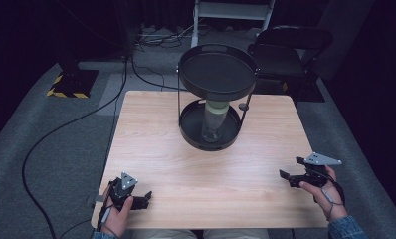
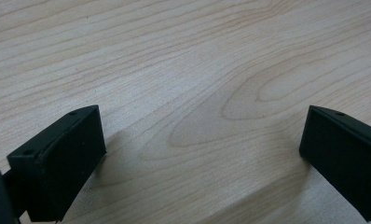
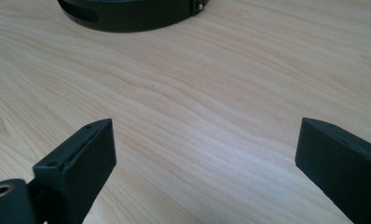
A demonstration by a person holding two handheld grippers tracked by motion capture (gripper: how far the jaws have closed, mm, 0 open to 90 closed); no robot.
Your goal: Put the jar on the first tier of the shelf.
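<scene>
In the high view, a light wooden table carries a black two-tier tray stand at its far middle. The upper tray is round and bare; the lower tray holds an upright clear bottle with a pale green top, standing between the two tiers. The left gripper sits at the near left corner of the table, held by a hand, with its grey three-cornered plate facing up. The right gripper is at the near right edge, held by the other hand, pointing left across the table. Both grippers are well apart from the stand and from each other. Beyond the table lie grey floor, black cables and a dark chair

In the left gripper view, the two black jaws stand wide apart with nothing between them, low over bare wood grain

In the right gripper view, the jaws are likewise spread wide and hold nothing. The curved black wall of the lower tray shows at the far top, well apart from the jaws, with bare table between
</scene>
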